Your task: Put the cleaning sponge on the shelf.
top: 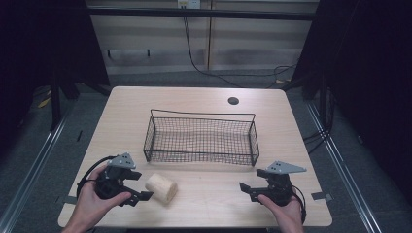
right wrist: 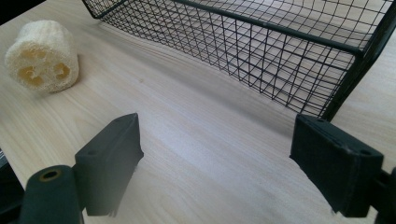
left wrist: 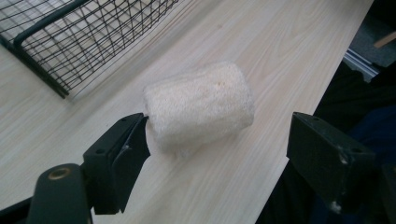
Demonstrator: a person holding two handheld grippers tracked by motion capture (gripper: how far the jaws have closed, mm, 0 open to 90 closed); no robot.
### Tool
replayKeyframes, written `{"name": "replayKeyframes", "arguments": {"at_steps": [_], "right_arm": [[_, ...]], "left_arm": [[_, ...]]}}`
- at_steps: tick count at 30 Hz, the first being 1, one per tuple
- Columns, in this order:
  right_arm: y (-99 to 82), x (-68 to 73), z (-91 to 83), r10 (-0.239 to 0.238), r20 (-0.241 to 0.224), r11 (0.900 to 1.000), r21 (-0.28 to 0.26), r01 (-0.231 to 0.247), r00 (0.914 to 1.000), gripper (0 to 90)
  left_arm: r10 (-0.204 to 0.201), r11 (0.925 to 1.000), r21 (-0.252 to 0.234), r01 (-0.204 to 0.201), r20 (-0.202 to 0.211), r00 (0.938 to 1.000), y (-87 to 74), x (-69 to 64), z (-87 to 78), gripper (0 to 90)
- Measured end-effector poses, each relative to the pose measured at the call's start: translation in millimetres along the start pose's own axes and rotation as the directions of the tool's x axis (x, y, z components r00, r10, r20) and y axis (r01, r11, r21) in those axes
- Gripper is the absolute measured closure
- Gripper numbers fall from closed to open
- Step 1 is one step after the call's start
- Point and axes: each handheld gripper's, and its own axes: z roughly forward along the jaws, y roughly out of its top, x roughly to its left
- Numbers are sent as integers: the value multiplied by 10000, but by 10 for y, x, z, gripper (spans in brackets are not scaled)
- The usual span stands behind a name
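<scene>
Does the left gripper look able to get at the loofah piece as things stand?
Probably yes. The left gripper has its jaws wide open, with the loofah piece lying on the table just ahead between them. Nothing stands in the way; the wire basket sits apart.

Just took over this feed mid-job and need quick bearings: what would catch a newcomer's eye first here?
Probably the pale loofah piece, lying on its side near the front edge of the wooden table, right in front of the open left gripper. Behind it, mid-table, stands a black wire basket that looks empty. The right gripper is also open, held over bare table at the front right, apart from both.
</scene>
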Motion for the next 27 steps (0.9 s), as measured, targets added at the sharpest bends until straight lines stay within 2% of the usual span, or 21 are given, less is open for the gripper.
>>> {"name": "replayKeyframes", "arguments": {"at_steps": [1, 6, 8, 10, 17, 18, 27], "right_arm": [[-2, 1, 1, -9, -30, 10000, 9, 9, 10000, 159], [-3, 8, 11, -17, -65, 10000, 41, 17, 10000, 160], [-5, 8, 16, -58, -101, 10000, 50, 59, 9999, 160], [-6, 8, 18, -62, -100, 10000, 59, 62, 9999, 159], [-8, 15, 22, -1, -138, 9999, 128, 3, 9999, 159], [-8, 16, 20, 4, -136, 9999, 124, -2, 9999, 159], [-11, 17, 27, 6, -194, 9999, 143, -3, 9998, 159]], "left_arm": [[114, 9999, 125, -116, 201, 9997, 47, 14, 34, 206], [384, 9979, 505, -397, 268, 9989, 142, 32, 118, 207], [296, 9974, 647, -330, 522, 9982, 195, 64, 187, 207], [372, 9957, 820, -422, 622, 9974, 232, 82, 228, 207], [507, 9938, 951, -579, 761, 9958, 340, 107, 341, 200], [633, 9916, 1076, -721, 828, 9946, 356, 118, 359, 200], [743, 9856, 1429, -900, 1115, 9910, 366, 145, 540, 196]]}}
